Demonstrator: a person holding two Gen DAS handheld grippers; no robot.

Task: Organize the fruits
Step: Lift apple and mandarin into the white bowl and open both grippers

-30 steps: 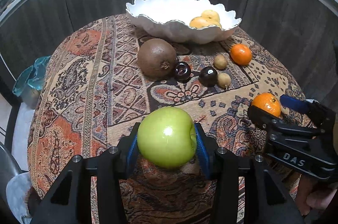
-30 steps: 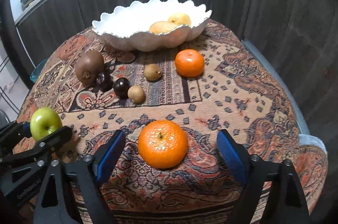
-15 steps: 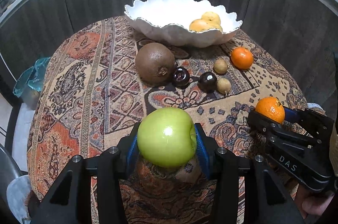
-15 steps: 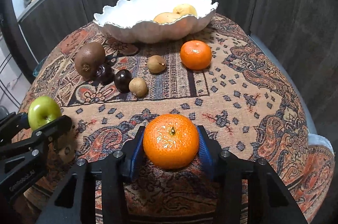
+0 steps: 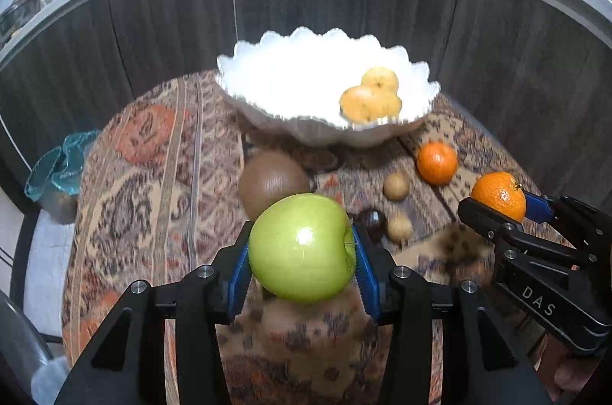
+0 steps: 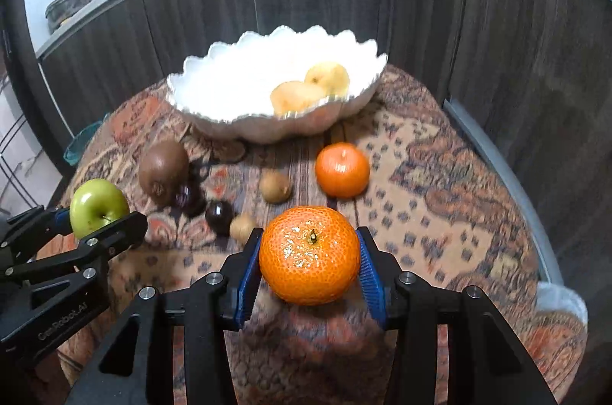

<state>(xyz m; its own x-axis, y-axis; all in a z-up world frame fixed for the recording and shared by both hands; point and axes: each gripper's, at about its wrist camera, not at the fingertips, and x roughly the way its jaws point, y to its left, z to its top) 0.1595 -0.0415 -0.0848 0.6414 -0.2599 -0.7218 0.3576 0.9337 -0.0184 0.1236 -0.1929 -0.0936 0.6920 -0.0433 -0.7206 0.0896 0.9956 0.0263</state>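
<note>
Right now I have the left tool [image 5: 302, 265] pinching the green apple [image 5: 302, 248] between its blue pads at the bottom centre of the left wrist view, and the right tool [image 6: 310, 265] clamped on a mandarin [image 6: 310, 254] at the bottom centre of its own view; both fruits look clear of the patterned cloth on the worktop [image 6: 440, 183]. Just beyond, mid-frame, sit the loose pieces: two small tan fruits, two dark plums [image 6: 218, 215], a big brown kiwi-like fruit [image 6: 162, 168] and a second mandarin [image 6: 342, 169], all near one another but apart from the bowl. Farthest, in the upper middle, the white scalloped bowl [image 5: 244, 99] already holds a few yellow fruits [image 5: 371, 97] on its right side. I judge this as the carry step, with several pieces left to collect. Next I need to bring both tools over the rim, lower into the empty left part, and release gently so nothing rolls or knocks together.
</note>
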